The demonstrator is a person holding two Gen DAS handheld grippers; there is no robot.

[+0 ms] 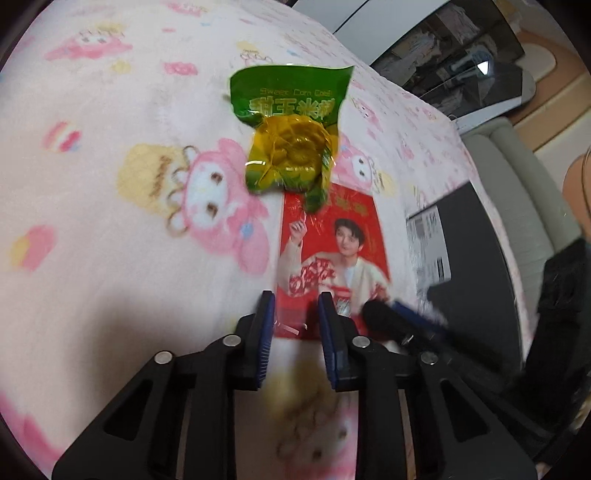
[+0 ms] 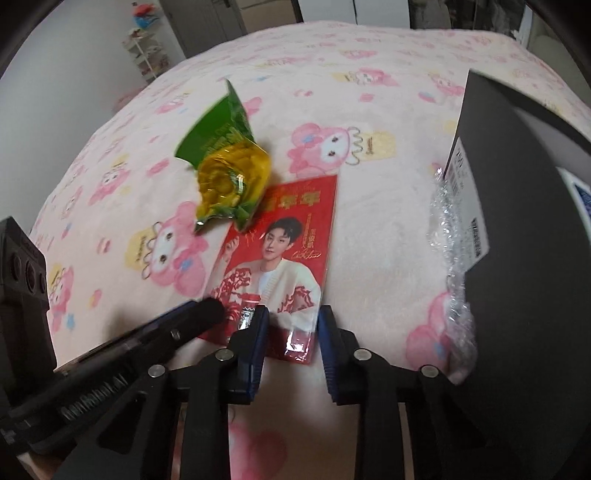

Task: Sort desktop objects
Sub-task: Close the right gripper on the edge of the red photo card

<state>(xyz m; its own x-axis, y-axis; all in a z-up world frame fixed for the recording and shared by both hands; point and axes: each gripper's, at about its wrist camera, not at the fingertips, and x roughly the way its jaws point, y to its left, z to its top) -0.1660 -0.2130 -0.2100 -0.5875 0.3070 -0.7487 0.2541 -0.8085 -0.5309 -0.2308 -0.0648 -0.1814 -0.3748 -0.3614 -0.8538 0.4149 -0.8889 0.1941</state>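
Two views, and only the right wrist one shows the black box point(image 2: 517, 236) with bubble wrap point(image 2: 448, 236) beside it properly. The red card point(image 2: 280, 254) lies flat on the pink blanket point(image 2: 369, 92), long axis running away from the grippers, its far end tucked under the corn snack packet point(image 2: 225, 177). Left gripper point(image 1: 296, 321) and right gripper point(image 2: 291, 332) both hang open and empty above the card's near end. The left view is blurry.

A pink blanket point(image 2: 369, 221) printed with cartoon rabbits covers the whole work surface. Past its far left corner, in the right wrist view, a pale wall point(image 2: 74, 66) meets a grey cabinet point(image 2: 207, 26), with a small white shelf rack point(image 2: 147, 55) of trinkets beside it. In the left wrist view a cream cushioned sofa point(image 1: 524, 177) runs along the blanket's right edge, and dark glass-fronted shelving point(image 1: 454, 48) stands beyond the far corner. The light is soft and even.
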